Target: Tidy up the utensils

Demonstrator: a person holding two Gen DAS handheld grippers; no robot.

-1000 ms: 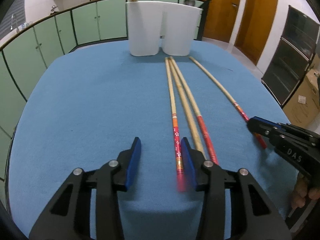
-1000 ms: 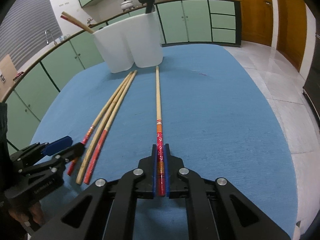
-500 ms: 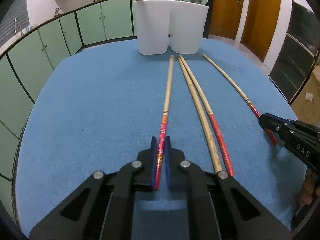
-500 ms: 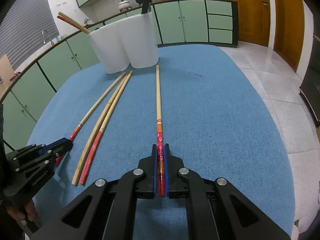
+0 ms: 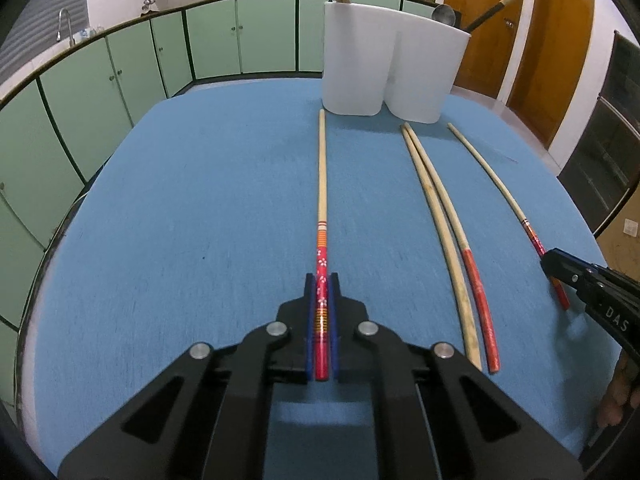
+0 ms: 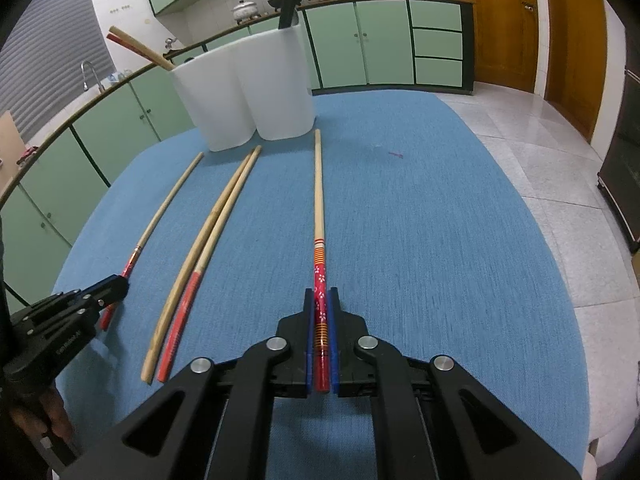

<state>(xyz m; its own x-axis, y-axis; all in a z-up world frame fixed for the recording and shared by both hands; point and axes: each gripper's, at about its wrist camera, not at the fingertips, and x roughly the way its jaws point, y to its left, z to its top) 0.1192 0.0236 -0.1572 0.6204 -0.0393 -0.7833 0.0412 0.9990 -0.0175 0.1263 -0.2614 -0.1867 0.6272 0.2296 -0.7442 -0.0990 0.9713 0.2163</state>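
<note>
Each gripper, left (image 5: 321, 320) and right (image 6: 321, 328), is clamped on one chopstick's (image 5: 321, 184) (image 6: 318, 196) red end, tips lying near the white holder (image 5: 390, 68). Lift each level, then tip it upright into the holder's chopstick side.

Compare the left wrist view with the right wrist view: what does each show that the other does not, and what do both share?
Only the left wrist view: a ladle in the holder's right compartment.

Only the right wrist view: tiled floor beside the table.

Both: the white holder, four chopsticks on the blue cloth, and the left gripper and right gripper each shut on a flowered red-ended chopstick.
</note>
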